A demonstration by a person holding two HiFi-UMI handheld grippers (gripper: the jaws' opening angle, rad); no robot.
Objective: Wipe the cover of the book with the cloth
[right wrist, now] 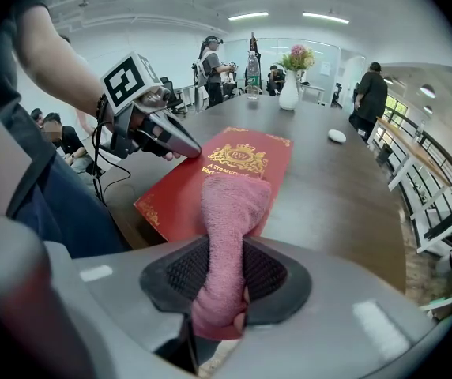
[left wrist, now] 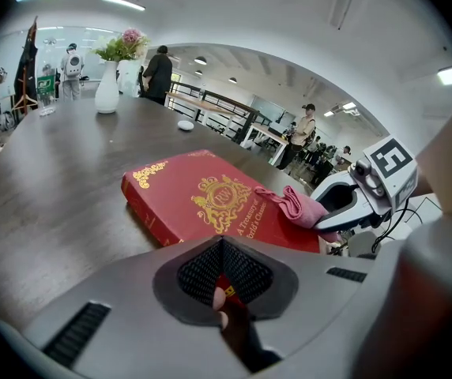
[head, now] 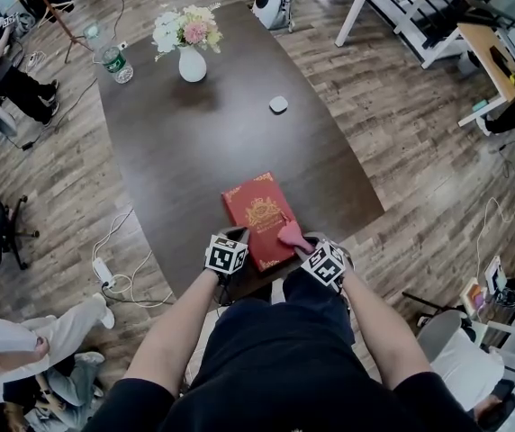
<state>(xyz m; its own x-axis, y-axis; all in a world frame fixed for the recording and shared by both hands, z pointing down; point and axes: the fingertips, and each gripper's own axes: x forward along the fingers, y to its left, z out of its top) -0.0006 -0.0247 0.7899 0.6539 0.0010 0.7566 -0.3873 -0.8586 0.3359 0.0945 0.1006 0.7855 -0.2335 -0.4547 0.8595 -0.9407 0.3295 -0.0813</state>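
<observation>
My right gripper (right wrist: 224, 289) is clenched on the pink cloth (right wrist: 230, 212). The cloth's free end drapes forward onto the near right part of the book (head: 259, 216). The book lies flat at the near end of the desk (head: 194, 142), directly ahead of this gripper. Its long axis runs away from me, angled slightly left. My left gripper (left wrist: 222, 290) is closed on the book's near left edge, pinning it. Judgement: the wipe falls to the right gripper, stroking outward along that axis.

left gripper (left wrist: 223, 281) seemingly clamped, right gripper (right wrist: 220, 281) clamped
</observation>
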